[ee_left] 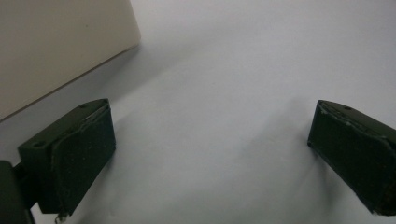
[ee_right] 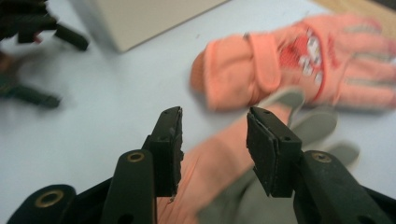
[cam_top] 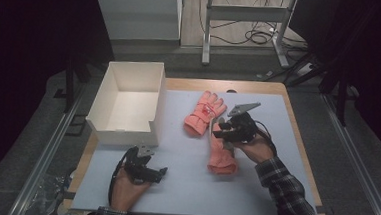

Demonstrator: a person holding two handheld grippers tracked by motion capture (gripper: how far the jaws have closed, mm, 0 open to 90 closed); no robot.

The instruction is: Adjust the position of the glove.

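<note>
1. The worktop point(cam_top: 184, 182) carries an open white box point(cam_top: 128, 103), which has nothing in it yet.
2. Both pink gloves lie outside it: the far glove point(cam_top: 205, 112) flat, the near glove point(cam_top: 220, 154) under the right tool point(cam_top: 219, 131).
3. The right tool's jaws straddle the near glove, half-closed, apparently not pinching it.
4. The left tool point(cam_top: 160, 172) rests apart, holding nothing; packing seems barely begun.

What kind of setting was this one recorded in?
Probably a lab or workshop recording station, not a home: a table under a pale mat, metal rails along its sides, a desk frame with loose cables on the floor behind, and dark surroundings.
</note>
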